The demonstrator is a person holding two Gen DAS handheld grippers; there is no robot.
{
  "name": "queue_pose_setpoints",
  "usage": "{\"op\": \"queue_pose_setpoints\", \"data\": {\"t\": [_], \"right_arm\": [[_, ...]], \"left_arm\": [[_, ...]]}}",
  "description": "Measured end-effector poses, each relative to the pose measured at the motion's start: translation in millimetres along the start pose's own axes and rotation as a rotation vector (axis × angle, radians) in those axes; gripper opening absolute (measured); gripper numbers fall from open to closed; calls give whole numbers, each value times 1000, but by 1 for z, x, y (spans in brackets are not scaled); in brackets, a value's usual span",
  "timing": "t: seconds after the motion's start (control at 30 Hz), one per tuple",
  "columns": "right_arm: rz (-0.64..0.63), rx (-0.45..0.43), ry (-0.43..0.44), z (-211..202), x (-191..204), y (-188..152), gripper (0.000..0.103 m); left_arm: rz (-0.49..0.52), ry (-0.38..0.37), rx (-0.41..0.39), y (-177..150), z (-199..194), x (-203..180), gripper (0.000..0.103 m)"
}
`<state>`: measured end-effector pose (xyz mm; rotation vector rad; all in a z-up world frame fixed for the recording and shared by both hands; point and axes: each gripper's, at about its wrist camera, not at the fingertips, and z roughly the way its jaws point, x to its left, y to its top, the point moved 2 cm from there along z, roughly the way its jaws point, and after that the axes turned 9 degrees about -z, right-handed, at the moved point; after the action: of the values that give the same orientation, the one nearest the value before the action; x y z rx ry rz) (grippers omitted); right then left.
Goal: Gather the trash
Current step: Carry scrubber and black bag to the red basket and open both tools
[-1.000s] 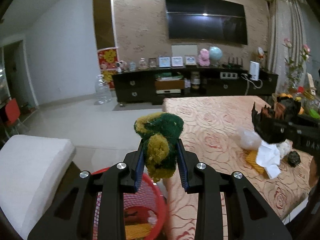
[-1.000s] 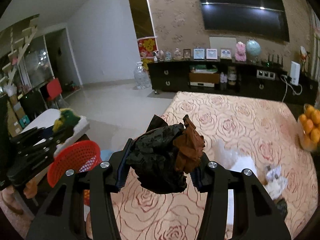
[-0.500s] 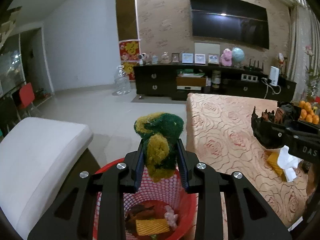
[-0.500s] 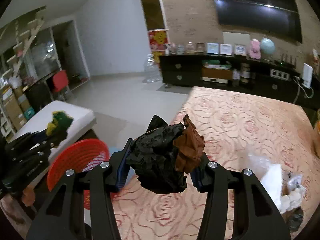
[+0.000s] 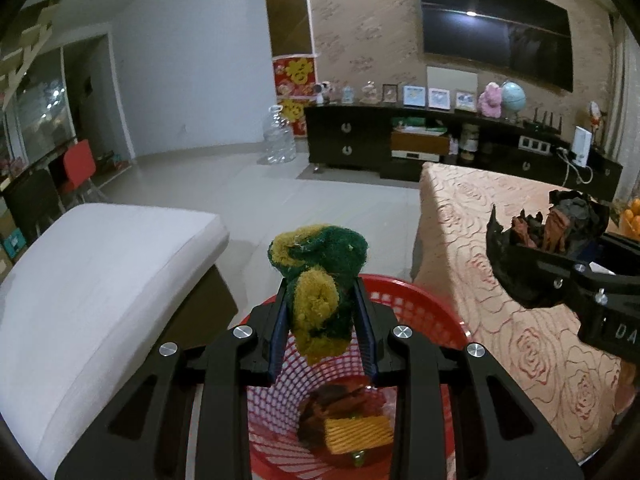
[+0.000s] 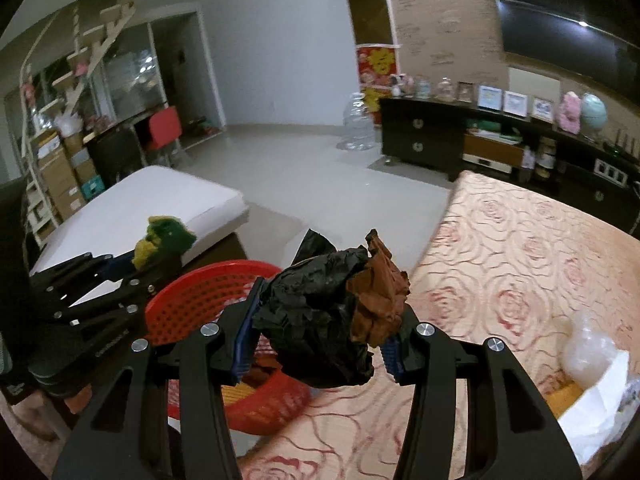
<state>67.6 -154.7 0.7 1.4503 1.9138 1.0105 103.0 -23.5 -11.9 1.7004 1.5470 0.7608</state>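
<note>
My left gripper (image 5: 323, 316) is shut on a green and yellow scrub sponge (image 5: 320, 280) and holds it above the red mesh basket (image 5: 416, 312). The basket holds brown and yellow trash (image 5: 348, 420). My right gripper (image 6: 320, 336) is shut on a crumpled black and brown wrapper wad (image 6: 332, 316), over the table edge beside the basket (image 6: 200, 300). The left gripper with the sponge (image 6: 160, 240) shows at the left of the right wrist view. The right gripper with the wad (image 5: 540, 256) shows at the right of the left wrist view.
The basket stands on the floor between a white cushioned seat (image 5: 88, 280) and the table with a rose-pattern cloth (image 6: 520, 264). White tissue and a clear bag (image 6: 592, 372) lie on the table at the right. A dark TV cabinet (image 5: 400, 144) lines the far wall.
Both grippers have swung left, away from the table. The basket has come fully under my left gripper, and my right gripper has come closer to the basket. Both still hold their trash.
</note>
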Motion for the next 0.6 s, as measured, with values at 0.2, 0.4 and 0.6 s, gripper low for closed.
{"op": "queue_pose_setpoints", "data": {"t": [0.2, 0.4, 0.6], "right_arm": [[-15, 51, 63, 26, 21, -2, 49], [-25, 101, 97, 45, 36, -9, 49], [-26, 129, 134, 55, 43, -13, 52]], "left_arm": [[-16, 37, 69, -5, 16, 17, 28], [-6, 60, 117, -12, 26, 24, 28], [-17, 63, 155, -19, 32, 31, 29]]}}
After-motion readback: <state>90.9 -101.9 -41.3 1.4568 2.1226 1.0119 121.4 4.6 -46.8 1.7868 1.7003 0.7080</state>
